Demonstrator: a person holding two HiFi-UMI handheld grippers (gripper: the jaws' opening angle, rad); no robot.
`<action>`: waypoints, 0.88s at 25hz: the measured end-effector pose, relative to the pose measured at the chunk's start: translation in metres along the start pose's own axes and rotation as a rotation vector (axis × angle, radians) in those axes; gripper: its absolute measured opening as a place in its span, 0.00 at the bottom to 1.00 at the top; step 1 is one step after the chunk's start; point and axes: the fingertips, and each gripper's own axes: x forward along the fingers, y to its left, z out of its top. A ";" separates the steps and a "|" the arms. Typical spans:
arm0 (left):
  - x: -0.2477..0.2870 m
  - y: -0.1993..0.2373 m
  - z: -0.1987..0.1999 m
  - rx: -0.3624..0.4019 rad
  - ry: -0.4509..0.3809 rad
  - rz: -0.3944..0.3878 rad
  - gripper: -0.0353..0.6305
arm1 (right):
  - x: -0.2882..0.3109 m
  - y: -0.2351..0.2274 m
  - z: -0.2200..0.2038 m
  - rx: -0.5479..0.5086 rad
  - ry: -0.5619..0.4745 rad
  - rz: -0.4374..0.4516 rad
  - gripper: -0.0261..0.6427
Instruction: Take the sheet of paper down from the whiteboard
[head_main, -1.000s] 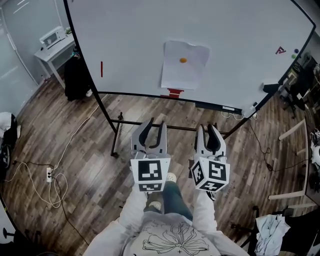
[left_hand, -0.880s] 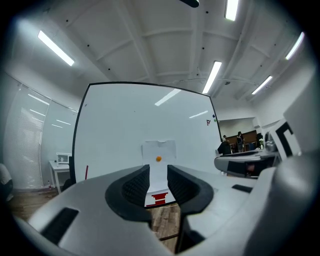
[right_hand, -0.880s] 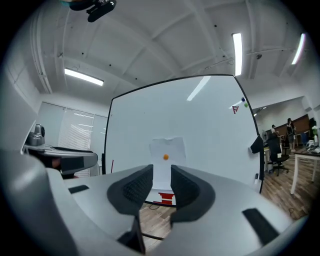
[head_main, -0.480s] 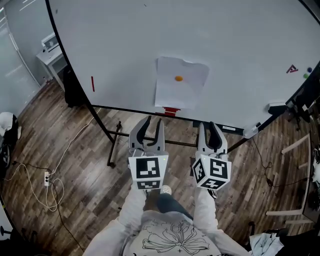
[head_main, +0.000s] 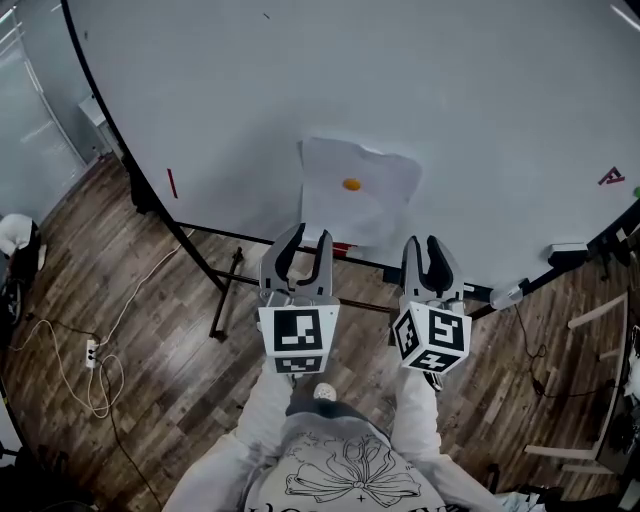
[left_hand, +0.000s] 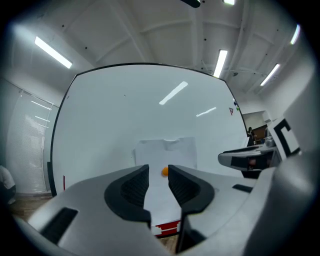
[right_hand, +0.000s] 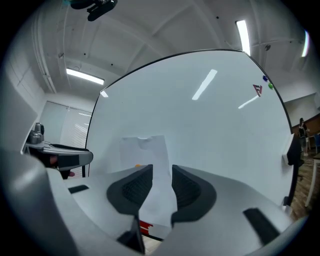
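Observation:
A white sheet of paper (head_main: 360, 205) hangs on the big whiteboard (head_main: 250, 90), pinned by a small orange magnet (head_main: 351, 184). Its top edge curls a little. My left gripper (head_main: 307, 236) points level at the sheet's lower left part, a short way off it. Its jaws are opening and hold nothing. In the left gripper view the magnet (left_hand: 165, 171) shows in the gap of the left gripper (left_hand: 158, 171). My right gripper (head_main: 422, 243) sits below the sheet's right corner, its jaws also opening and empty. In the right gripper view the paper (right_hand: 147, 150) lies beyond the right gripper (right_hand: 162, 172).
A red block (left_hand: 167, 228) sits on the board's tray under the sheet. A red mark (head_main: 171, 183) is at the board's left, a red triangle magnet (head_main: 611, 177) at its right. The board's black stand (head_main: 225, 290) and a floor cable (head_main: 90, 360) lie below left.
The whiteboard and paper have come closer and fill more of the head view. Both grippers have advanced together toward the sheet and now reach its lower edge in the picture.

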 end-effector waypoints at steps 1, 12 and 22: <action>0.006 0.001 -0.001 0.002 0.004 0.002 0.21 | 0.006 -0.002 -0.001 -0.001 0.002 0.004 0.20; 0.063 0.004 -0.010 0.027 0.035 -0.041 0.24 | 0.060 -0.010 0.000 -0.059 0.019 0.031 0.22; 0.109 -0.010 -0.018 0.101 0.063 -0.141 0.28 | 0.096 -0.014 -0.003 -0.081 0.039 0.015 0.24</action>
